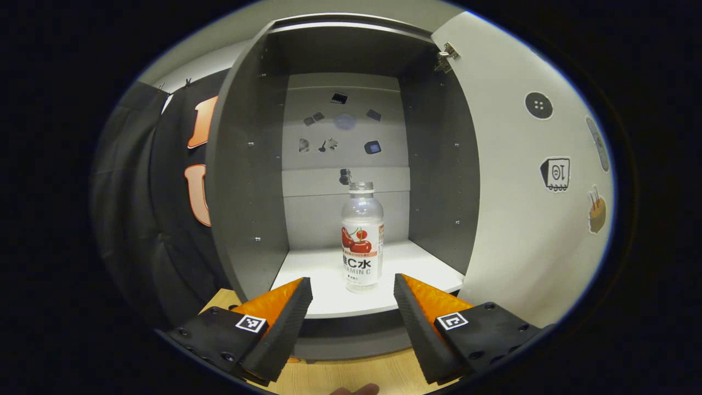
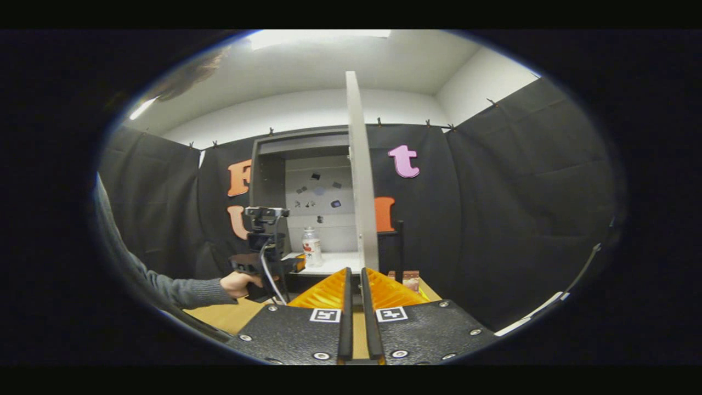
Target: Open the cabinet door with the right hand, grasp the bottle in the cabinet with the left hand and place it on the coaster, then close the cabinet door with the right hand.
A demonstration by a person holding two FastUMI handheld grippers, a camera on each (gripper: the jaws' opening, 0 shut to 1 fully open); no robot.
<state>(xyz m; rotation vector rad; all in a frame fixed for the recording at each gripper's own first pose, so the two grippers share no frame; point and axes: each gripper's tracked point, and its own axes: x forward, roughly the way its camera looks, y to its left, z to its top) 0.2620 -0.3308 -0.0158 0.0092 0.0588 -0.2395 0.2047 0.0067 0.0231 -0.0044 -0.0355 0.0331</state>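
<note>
The left gripper (image 1: 352,285) has its fingers spread wide apart in the left gripper view, aimed into the open cabinet (image 1: 247,181) and level with the front lip of its white shelf (image 1: 428,263); nothing sits between them. Just beyond the gap, the clear plastic bottle (image 1: 362,236) with a cherry label stands upright on that shelf, near its front edge and roughly centred between the grey side walls, apart from both fingers. The cabinet door (image 1: 521,181) is swung out to the right, its pale inner face carrying several stickers and a metal hinge (image 1: 447,55) at the top corner. Small stickers also dot the cabinet's back panel. In the right gripper view, the right gripper (image 2: 354,282) has its fingers drawn nearly together with only a thin slit between them, pointing at the edge of the open door (image 2: 359,181), which stands edge-on straight ahead; whether they touch it I cannot tell. To the left there, a person's hand (image 2: 237,284) in a grey sleeve (image 2: 164,285) holds the left gripper (image 2: 266,258) up to the cabinet, with the bottle (image 2: 311,247) just past it on the shelf, above a wooden tabletop (image 2: 230,315).
</note>
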